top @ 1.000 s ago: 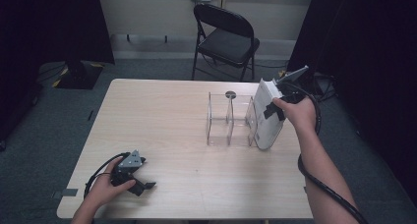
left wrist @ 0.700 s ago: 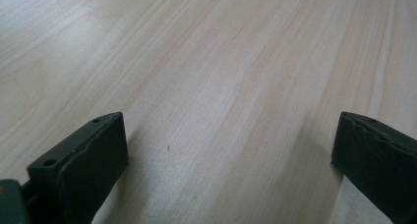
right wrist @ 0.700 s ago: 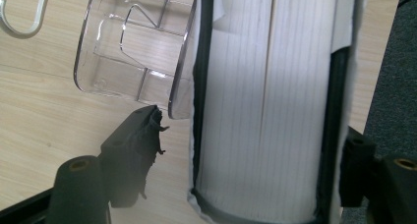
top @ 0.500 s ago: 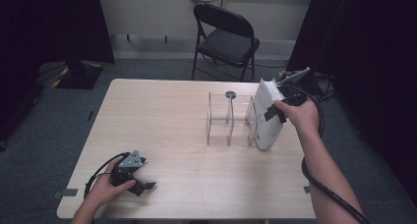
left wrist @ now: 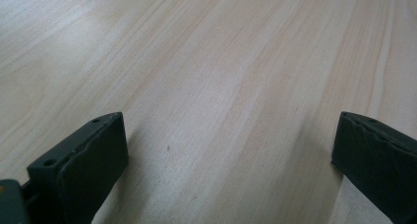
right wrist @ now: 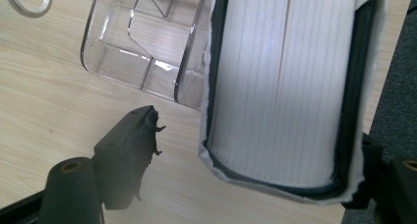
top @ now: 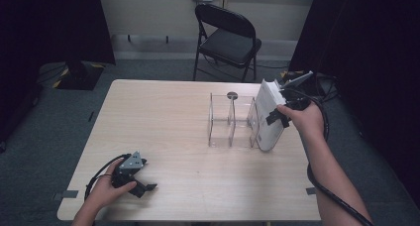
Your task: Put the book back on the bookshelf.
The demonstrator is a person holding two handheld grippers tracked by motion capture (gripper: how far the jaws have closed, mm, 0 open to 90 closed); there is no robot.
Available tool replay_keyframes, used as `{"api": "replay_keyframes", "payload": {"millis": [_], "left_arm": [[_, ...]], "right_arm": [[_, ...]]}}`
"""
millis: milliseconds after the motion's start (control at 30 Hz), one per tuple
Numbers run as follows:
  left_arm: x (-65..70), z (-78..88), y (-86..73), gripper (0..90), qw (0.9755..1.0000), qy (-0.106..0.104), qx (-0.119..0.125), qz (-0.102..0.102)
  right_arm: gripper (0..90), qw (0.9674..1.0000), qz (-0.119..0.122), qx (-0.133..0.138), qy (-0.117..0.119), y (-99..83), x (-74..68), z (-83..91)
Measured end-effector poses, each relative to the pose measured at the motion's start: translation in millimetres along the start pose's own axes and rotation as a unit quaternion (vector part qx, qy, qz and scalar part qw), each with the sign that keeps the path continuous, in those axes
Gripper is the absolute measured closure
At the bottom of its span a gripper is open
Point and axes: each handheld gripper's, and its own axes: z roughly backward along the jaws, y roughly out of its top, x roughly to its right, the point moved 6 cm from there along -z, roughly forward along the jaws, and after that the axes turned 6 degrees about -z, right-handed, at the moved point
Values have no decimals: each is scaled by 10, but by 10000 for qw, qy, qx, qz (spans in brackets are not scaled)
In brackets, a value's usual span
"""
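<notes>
Two hand-held grippers in play. My right hand-held gripper point(top: 278, 118) sits at the right side of the counter point(top: 168, 117), astride a thick white book point(top: 268, 118) that stands on edge, tilted, at the right end of a clear acrylic rack point(top: 232, 121). In the right gripper view the book point(right wrist: 285, 86) shows its page block with a dark band round the cover edge; one jaw stands clear of the book with bare counter showing in the gap, and the other jaw is right up against the book's far side, contact there uncertain. The jaws have just been opening, with the book between them, so I log this one as spread wide and not clamping. The rack point(right wrist: 147, 47) lies just beside the book in that view, touching or nearly so; I cannot tell which. My left hand-held gripper point(top: 140, 185) rests near the front left corner of the counter under my left hand point(top: 106, 194), well apart from the book and rack. In the left gripper view its jaws are far apart with only wood grain point(left wrist: 221, 86) between them, holding nothing. A black folding chair point(top: 225, 37) stands on the floor beyond the counter.
</notes>
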Motion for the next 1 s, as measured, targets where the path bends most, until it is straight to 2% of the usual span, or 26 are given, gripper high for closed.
{"api": "replay_keyframes", "payload": {"millis": [300,800,1000], "left_arm": [[-2,3,-2,0,10000,15,-10,-16],[-2,3,-2,0,10000,14,-10,-15],[-2,3,-2,0,10000,14,-11,-15]], "right_arm": [[212,10000,4,20,80,-57,0,36],[213,9998,189,-81,1,-199,-16,42],[212,9994,311,-94,73,-261,-36,44]]}}
